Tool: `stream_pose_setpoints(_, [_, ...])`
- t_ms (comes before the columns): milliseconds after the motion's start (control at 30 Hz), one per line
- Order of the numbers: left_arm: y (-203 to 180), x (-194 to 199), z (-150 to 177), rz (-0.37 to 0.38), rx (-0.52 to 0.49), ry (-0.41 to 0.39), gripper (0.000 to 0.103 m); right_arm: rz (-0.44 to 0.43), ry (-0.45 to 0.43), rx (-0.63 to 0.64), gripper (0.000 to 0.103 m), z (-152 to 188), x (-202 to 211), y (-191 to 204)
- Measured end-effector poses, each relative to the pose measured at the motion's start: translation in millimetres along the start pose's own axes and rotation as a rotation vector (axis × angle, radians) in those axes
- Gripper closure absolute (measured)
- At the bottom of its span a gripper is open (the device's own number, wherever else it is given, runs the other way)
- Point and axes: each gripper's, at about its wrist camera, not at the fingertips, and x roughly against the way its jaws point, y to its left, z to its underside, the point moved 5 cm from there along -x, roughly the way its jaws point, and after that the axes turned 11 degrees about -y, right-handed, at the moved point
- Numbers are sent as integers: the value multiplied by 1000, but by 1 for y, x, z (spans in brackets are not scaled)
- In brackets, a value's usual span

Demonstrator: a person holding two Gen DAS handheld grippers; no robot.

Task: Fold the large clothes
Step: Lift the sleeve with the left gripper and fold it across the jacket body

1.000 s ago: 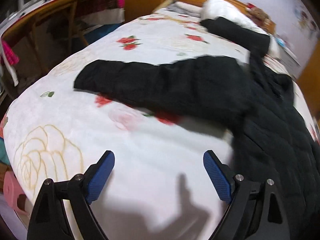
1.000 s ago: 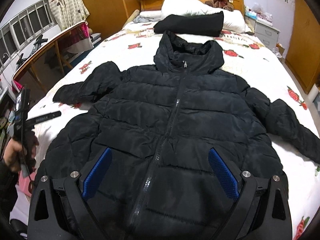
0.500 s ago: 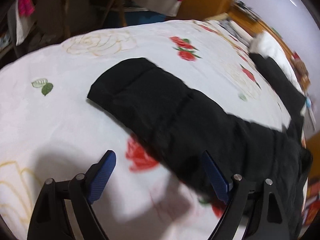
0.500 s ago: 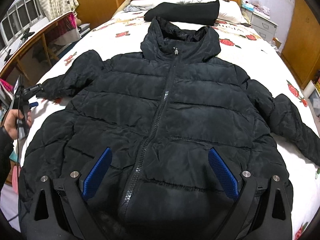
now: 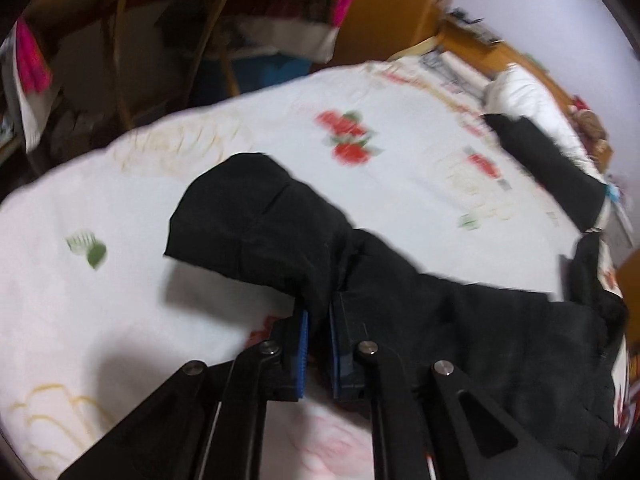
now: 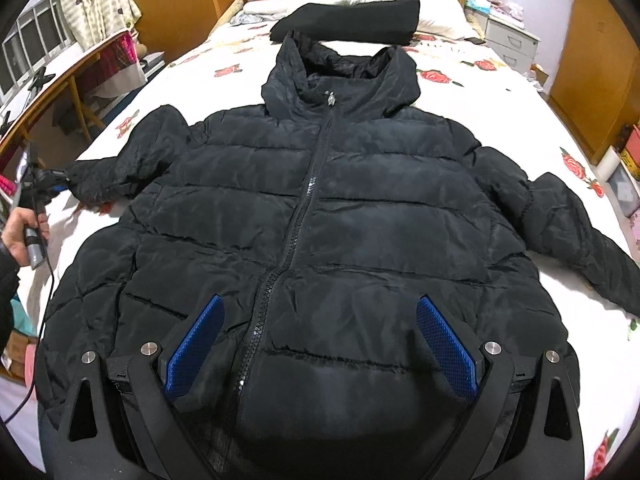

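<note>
The left hand-held gripper is clamped on the sleeve of the black jacket spread on the bed, while the right hand-held gripper hovers wide open above its hem

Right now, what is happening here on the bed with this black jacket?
A person is starting to fold a black puffer jacket that lies zipped and spread flat on the floral bedspread. The left gripper has closed its fingers on the sleeve near the cuff. The right gripper hangs open above the hem and holds nothing. No fold is made yet.
</note>
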Motion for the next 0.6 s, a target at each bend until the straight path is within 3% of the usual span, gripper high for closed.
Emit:
stream_pose_setpoints(267, [-84, 112, -44, 215, -122, -145, 95, 57, -47, -8, 6, -5, 36, -16])
stream_pose_setpoints(467, [-164, 178, -28, 353, -258, -176, 95, 58, -98, -31, 6, -7, 66, -32])
stream_pose_setpoints(600, [-213, 201, -1, 431, -328, -150, 95, 65, -114, -47, 6, -1, 79, -45])
